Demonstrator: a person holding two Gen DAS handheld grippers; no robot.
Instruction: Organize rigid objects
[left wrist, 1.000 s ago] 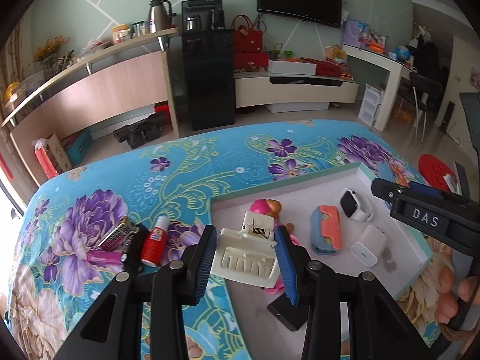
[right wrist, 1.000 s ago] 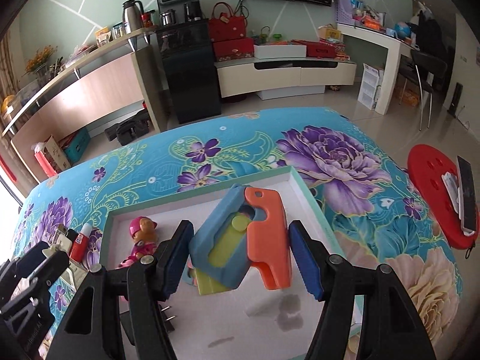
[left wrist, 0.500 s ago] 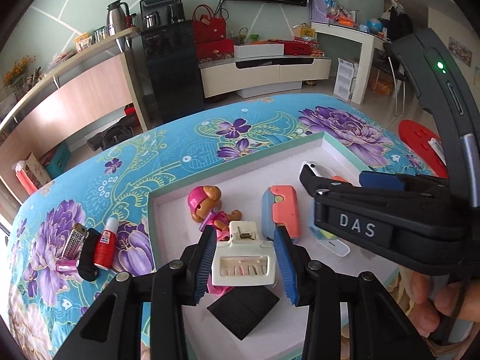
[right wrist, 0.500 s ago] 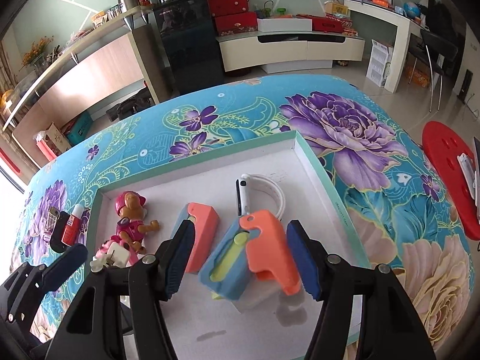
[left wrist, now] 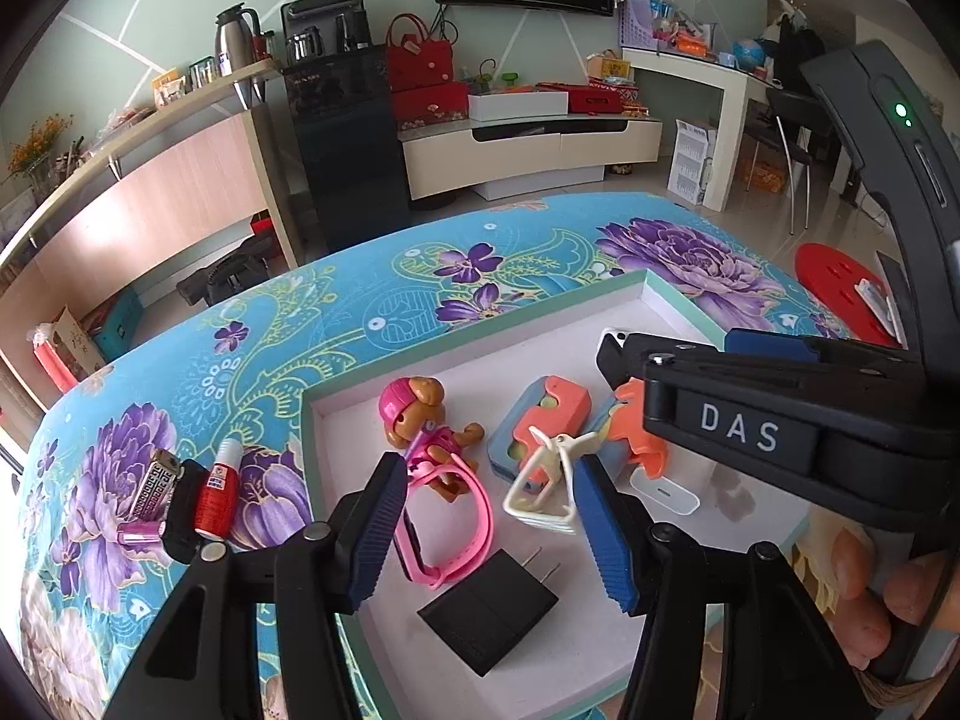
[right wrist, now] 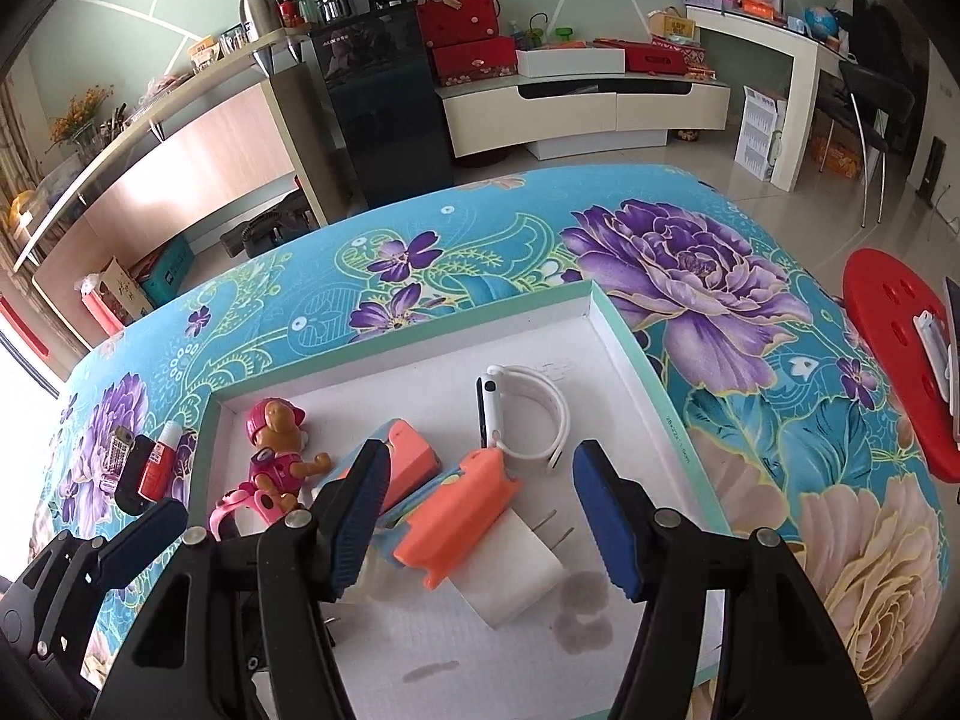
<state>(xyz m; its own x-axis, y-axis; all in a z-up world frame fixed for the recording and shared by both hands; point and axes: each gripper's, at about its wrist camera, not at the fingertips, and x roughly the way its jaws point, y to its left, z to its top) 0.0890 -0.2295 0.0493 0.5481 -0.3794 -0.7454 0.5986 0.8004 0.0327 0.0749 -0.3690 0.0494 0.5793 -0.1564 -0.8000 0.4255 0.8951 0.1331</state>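
Both grippers hover low over the white tray (right wrist: 624,348), angled downward. The left gripper (left wrist: 486,531) is spread, the cream clip (left wrist: 543,486) lying between its pads. The right gripper (right wrist: 480,519) is spread above the orange-and-blue case (right wrist: 456,519).

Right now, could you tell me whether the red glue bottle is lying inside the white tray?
No, the red glue bottle lies on the floral tablecloth, outside the left wall of the white tray.
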